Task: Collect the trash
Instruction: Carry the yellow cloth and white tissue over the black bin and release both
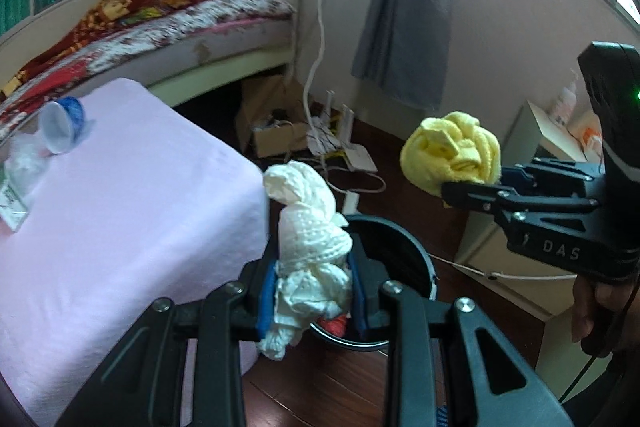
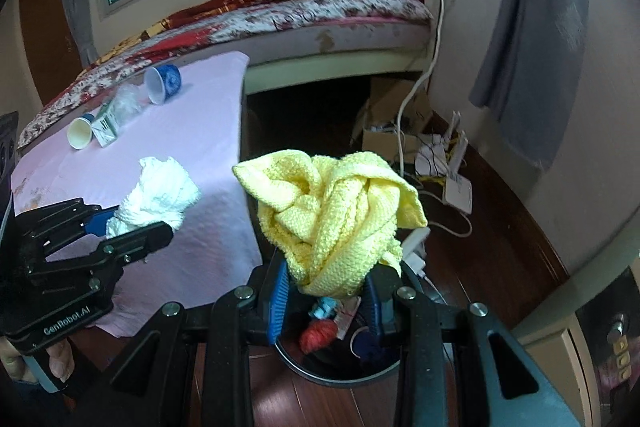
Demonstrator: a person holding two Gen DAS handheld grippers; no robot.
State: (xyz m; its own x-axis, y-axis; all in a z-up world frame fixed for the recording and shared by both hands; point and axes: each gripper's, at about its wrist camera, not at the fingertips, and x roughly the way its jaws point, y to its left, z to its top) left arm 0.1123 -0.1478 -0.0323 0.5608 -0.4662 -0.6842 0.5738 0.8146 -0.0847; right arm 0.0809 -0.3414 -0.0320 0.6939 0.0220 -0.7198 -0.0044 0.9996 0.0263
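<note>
My left gripper [image 1: 314, 291] is shut on a crumpled white paper towel [image 1: 310, 227] and holds it over the near rim of a black trash bin [image 1: 404, 251]. My right gripper [image 2: 330, 291] is shut on a bunched yellow cloth [image 2: 332, 211] above the same bin [image 2: 344, 373], which holds a red wad, a blue scrap and a wrapper. Each gripper shows in the other view: the right [image 1: 472, 189] with the yellow cloth [image 1: 452, 151], the left [image 2: 136, 227] with the white towel [image 2: 160, 191].
A table with a pink cloth [image 2: 192, 147] carries two paper cups [image 2: 162, 83] [image 2: 80, 133], a small carton [image 2: 105, 123] and crumpled plastic [image 2: 127, 99]. A bed [image 2: 320, 15] stands behind. Cables, routers and a cardboard box [image 2: 400, 123] lie on the dark wood floor. A white cabinet [image 1: 520, 227] stands right.
</note>
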